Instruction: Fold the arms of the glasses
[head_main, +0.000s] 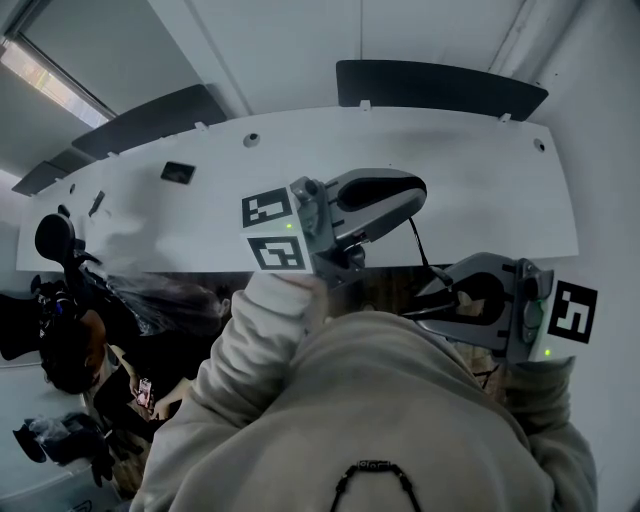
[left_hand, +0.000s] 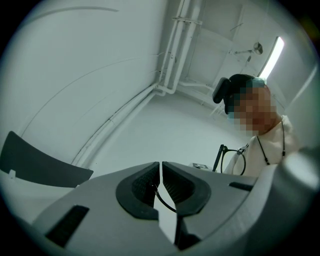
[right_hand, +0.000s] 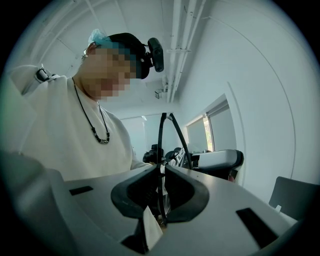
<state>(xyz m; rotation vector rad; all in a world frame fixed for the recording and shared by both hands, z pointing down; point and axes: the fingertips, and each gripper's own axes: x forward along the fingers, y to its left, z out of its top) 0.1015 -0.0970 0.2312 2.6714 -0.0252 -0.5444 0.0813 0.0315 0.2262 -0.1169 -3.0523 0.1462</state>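
Plainly, the left gripper (left_hand: 161, 172) and right gripper (right_hand: 161, 172) both grip the glasses (right_hand: 160, 140).
Left pads sit almost together on a thin dark arm tip (left_hand: 164, 198); right pads clamp the black frame, which rises upright from between them. The glasses hang in the air between the two grippers, close before the person's pale sweater (head_main: 400, 400), by the white table's (head_main: 480, 170) near edge.

Open room over white table (head_main: 470, 180); person's torso (head_main: 380, 400) close on near side
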